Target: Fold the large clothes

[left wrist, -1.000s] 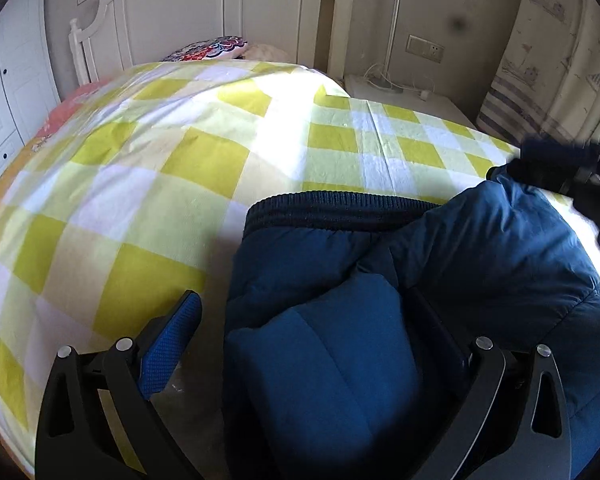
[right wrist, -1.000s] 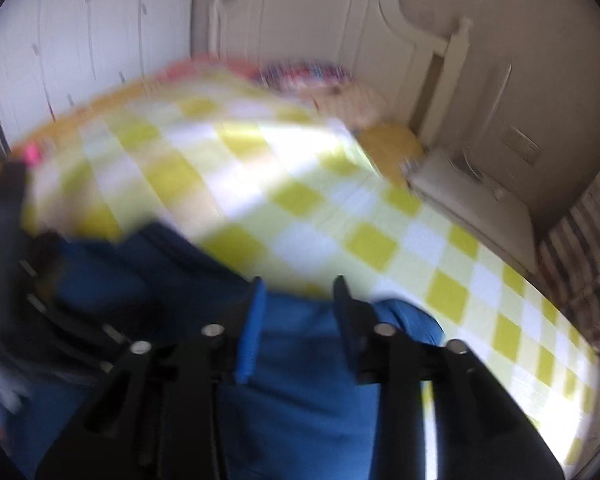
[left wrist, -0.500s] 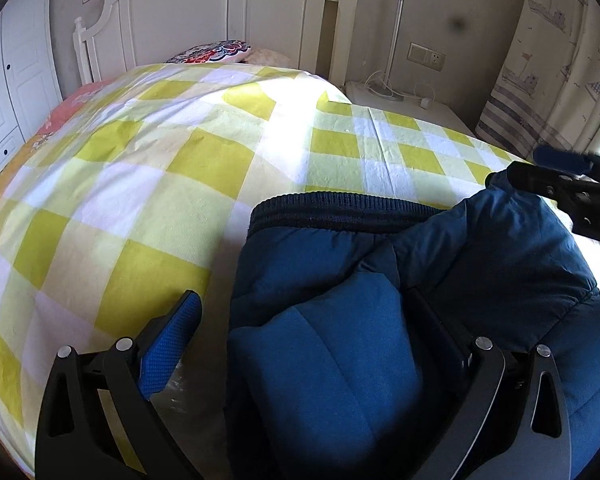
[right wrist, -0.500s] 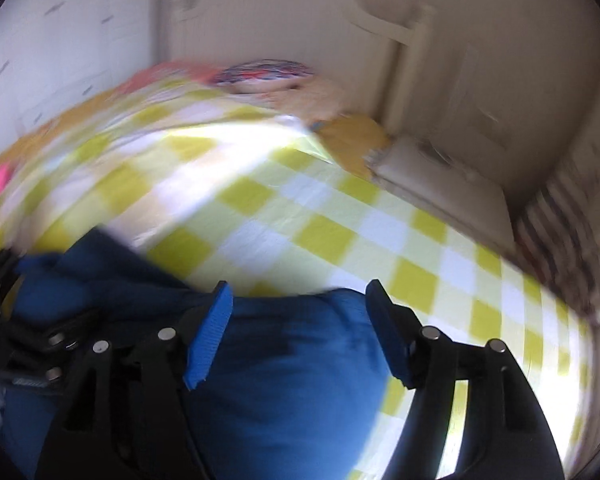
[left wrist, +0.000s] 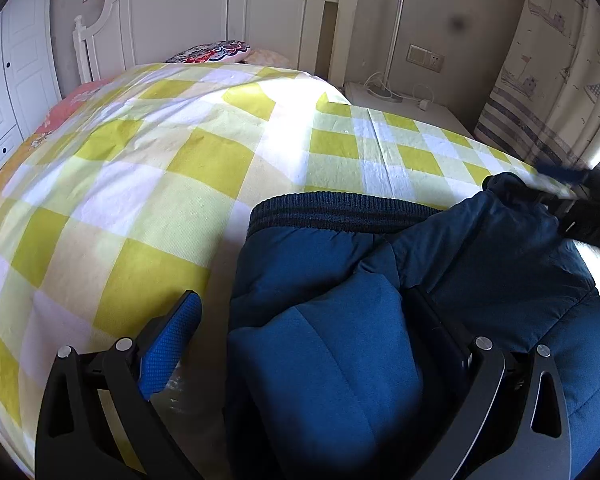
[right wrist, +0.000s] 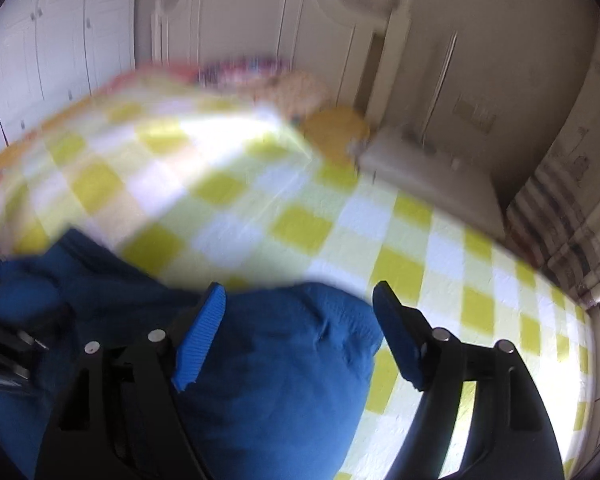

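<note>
navy padded jacket (left wrist: 440, 280) on yellow checked bedspread (left wrist: 140, 184)

My left gripper (left wrist: 296, 344): jaws spread wide, jacket (left wrist: 380, 320) bulk fills gap from 12 to 3 o'clock. Bare bedspread (left wrist: 140, 184) from 9 to 12, free room there. Headboard (left wrist: 204, 12) closes far end at 12; nightstand (left wrist: 404, 100) at 1; curtain (left wrist: 540, 80) at 2. My right gripper (left wrist: 592, 208) crowds jacket's edge at 3.

My right gripper (right wrist: 300, 332): jaws just been opening, jacket mound between them, pads clear of it. Bedspread bare from 12 to 3. Wardrobe (right wrist: 52, 60) at 10.
</note>
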A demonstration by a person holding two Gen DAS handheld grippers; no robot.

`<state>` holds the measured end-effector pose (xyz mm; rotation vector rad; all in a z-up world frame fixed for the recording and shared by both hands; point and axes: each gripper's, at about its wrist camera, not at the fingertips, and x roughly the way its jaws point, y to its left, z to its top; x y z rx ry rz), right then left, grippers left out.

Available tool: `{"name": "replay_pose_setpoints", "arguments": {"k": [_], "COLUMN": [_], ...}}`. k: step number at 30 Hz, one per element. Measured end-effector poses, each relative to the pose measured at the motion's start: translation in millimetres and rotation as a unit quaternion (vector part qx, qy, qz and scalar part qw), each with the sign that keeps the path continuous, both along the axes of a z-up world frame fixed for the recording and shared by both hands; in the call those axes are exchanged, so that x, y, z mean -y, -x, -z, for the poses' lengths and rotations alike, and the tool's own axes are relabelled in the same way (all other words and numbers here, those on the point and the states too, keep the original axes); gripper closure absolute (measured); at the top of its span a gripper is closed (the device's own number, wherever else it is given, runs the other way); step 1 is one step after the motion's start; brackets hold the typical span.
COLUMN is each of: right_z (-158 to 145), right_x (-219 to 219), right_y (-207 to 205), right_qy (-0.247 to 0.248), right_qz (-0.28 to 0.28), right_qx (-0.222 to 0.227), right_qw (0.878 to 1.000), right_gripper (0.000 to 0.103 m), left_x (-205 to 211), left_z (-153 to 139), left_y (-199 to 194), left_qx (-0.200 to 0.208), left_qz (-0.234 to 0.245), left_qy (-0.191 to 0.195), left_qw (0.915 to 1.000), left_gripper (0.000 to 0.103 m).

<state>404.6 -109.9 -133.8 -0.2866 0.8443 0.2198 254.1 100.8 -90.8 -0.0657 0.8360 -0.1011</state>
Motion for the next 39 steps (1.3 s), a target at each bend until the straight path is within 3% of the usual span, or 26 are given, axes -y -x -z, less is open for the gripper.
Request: {"name": "replay_pose_setpoints", "arguments": {"k": [1, 4, 7, 10, 12, 13, 17, 22, 24, 28, 32, 34, 36, 39], "right_z": [12.3, 4.1, -15.3, -33.5, -26.2, -13.1, -20.6, -37.3, -17.0, -21.5, -37.1, -18.4, -6.3, -18.6], "right_x": [4.5, 19.6, 12.9, 2.4, -8.9, -17.5, -14.1, -26.1, -34.4, -23.7, -39.3, -55.7, -63.0, -63.1], "right_y": [-4.7, -2.5, 21.5, 62.2, 72.7, 76.3, 84.3, 132.3, 139.4, 143.6, 193.8, 207.5, 214.6, 219.1], "right_qy": [-0.022, -0.074, -0.066, -0.089, -0.071, -0.036, -0.051, -0.045, -0.019, -0.05, -0.031, -0.008, 0.024, 0.024], "right_qz": [-0.001, 0.011, 0.003, -0.046, -0.072, -0.08, -0.068, -0.101, -0.114, -0.099, -0.131, -0.162, -0.167, -0.154], "right_qx": [-0.029, -0.044, -0.009, 0.03, 0.012, -0.002, 0.003, 0.063, 0.044, 0.039, 0.103, 0.074, 0.086, 0.091], "right_qw": [0.999, 0.996, 0.998, 0.994, 0.995, 0.996, 0.996, 0.992, 0.992, 0.993, 0.986, 0.984, 0.982, 0.984], "right_gripper": [0.022, 0.022, 0.022, 0.021, 0.018, 0.018, 0.018, 0.021, 0.021, 0.021, 0.021, 0.022, 0.021, 0.027], "left_x": [-0.1, -0.9, -2.7, -3.3, -3.0, -2.9, -2.9, -5.4, -5.3, -3.3, -5.6, -4.9, -4.2, -1.4], "left_z": [0.0, 0.4, 1.0, 1.0, 1.0, 1.3, 1.2, 2.1, 2.5, 0.8, 1.8, 1.8, 1.9, 0.4], "left_y": [0.1, 0.1, -0.5, -0.1, 0.4, 0.4, 0.9, 0.1, -0.1, 1.5, 0.5, 0.9, 2.5, 2.6], "left_qx": [0.0, -0.001, -0.002, 0.0, 0.0, -0.001, -0.001, -0.003, -0.003, 0.002, 0.0, 0.001, 0.004, 0.004], "left_qz": [0.0, 0.001, 0.002, 0.002, 0.001, 0.0, 0.001, 0.002, 0.002, 0.0, 0.0, 0.001, 0.003, 0.0], "left_qy": [0.0, 0.005, 0.009, 0.01, 0.009, 0.008, 0.008, 0.015, 0.012, 0.002, 0.009, 0.009, 0.007, -0.004], "left_qw": [1.0, 1.0, 1.0, 0.9999, 1.0, 1.0, 1.0, 0.9999, 0.9999, 1.0, 1.0, 1.0, 1.0, 1.0], "left_gripper": [0.004, 0.004, 0.004, 0.004, 0.004, 0.004, 0.004, 0.004, 0.004, 0.004, 0.004, 0.004, 0.004, 0.004]}}
